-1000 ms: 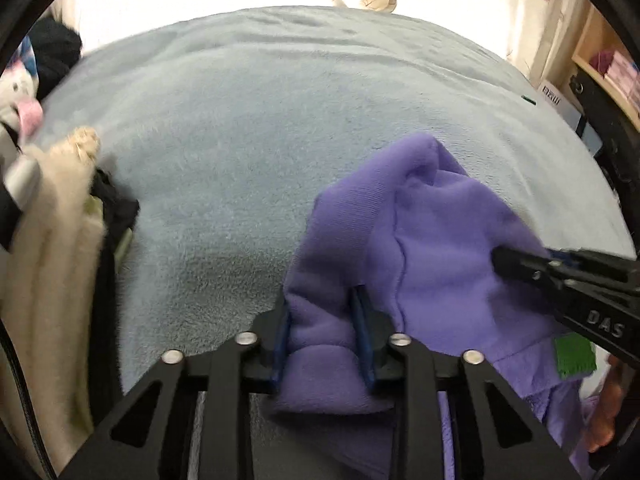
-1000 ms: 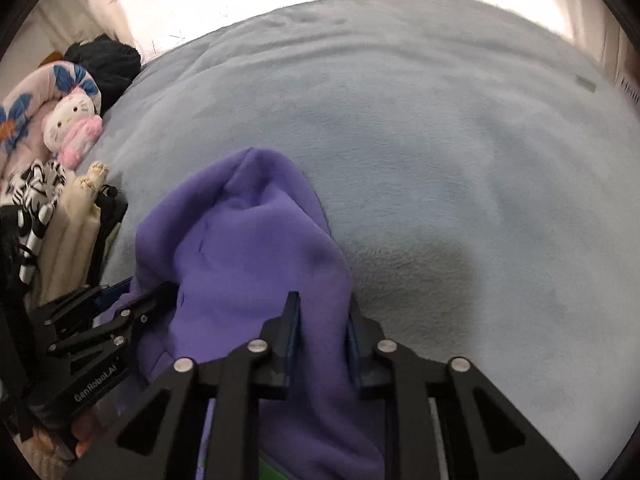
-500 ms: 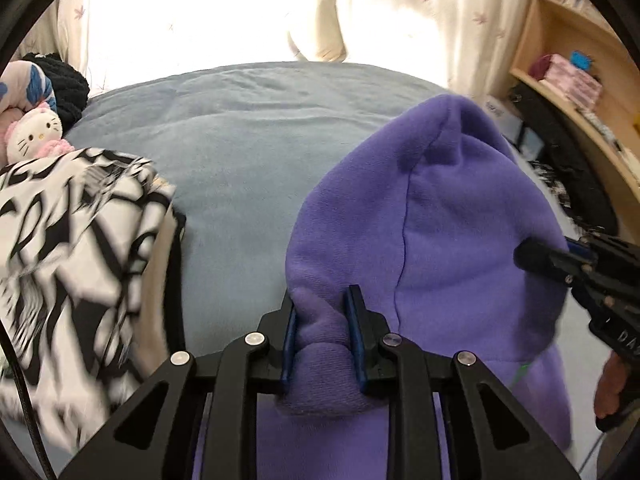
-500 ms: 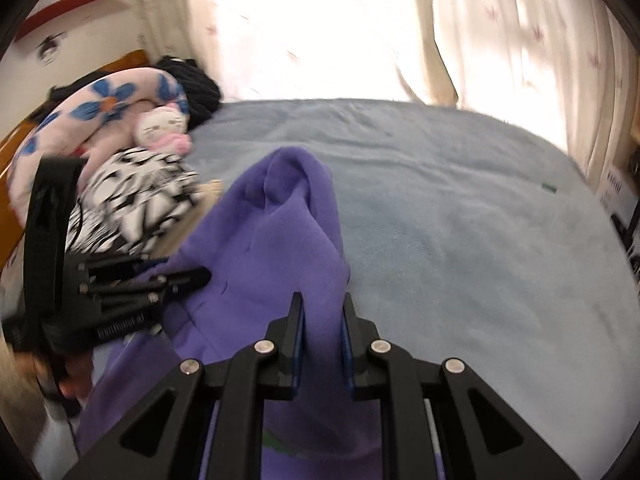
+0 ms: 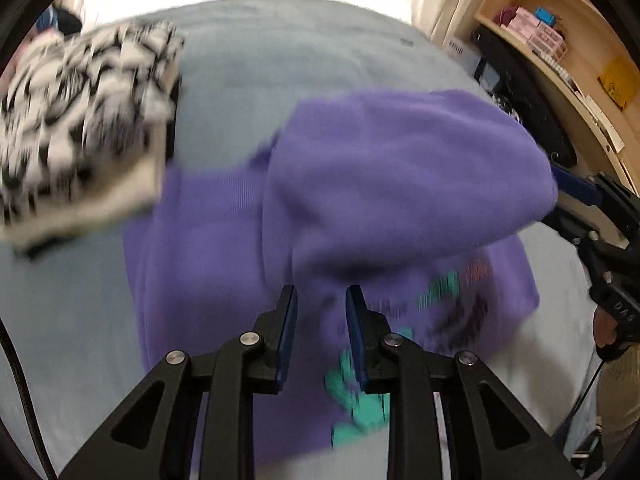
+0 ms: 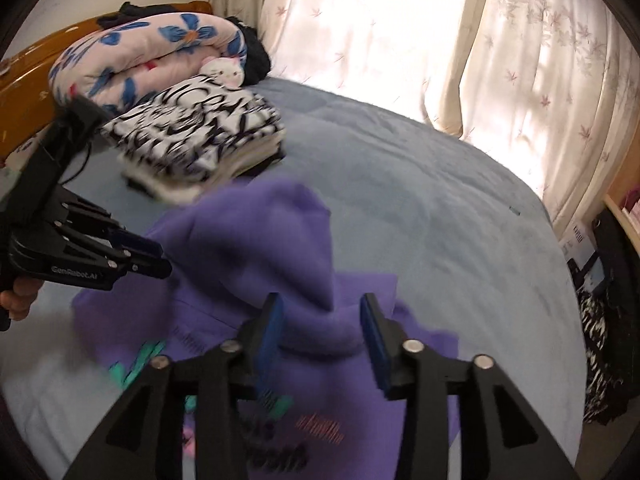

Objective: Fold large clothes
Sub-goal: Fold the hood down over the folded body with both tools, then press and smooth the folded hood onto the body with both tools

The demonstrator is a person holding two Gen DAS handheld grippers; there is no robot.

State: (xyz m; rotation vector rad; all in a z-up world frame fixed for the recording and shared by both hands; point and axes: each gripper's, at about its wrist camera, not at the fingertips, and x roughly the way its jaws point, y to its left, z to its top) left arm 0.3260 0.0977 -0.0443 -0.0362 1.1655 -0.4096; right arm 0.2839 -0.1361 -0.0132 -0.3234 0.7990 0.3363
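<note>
Much of both views is smeared by motion blur, so the printed lettering and teal and pink marks on the purple hoodie [image 5: 400,184] cannot be read. The hoodie is a thick, soft fleece garment, lying on the grey-blue bed [image 6: 420,200] with its hood bunched up into a rounded hump. Its lower edge is cut off by the bottom of both frames.

The left gripper [image 5: 321,312] is seen with its blue-padded jaws a narrow gap apart; purple cloth shows through the gap, but whether any of it is pinched cannot be told through the blur. The jaws of the right gripper [image 6: 320,320] are opening and stand well apart, with a thick roll of the hoodie's fabric between them that the pads do not press.

A folded stack of black-and-white patterned clothes [image 6: 200,132] is seen beside the hoodie on the bed, its edges blurred. Only in the right wrist view are shown a rolled flowered quilt [image 6: 140,52], a white plush toy [image 6: 222,70] and pale leaf-printed curtains [image 6: 520,60]. Only in the left wrist view is a wooden shelf [image 5: 560,40] with small boxes shown, partly cut off at the frame's rim.
</note>
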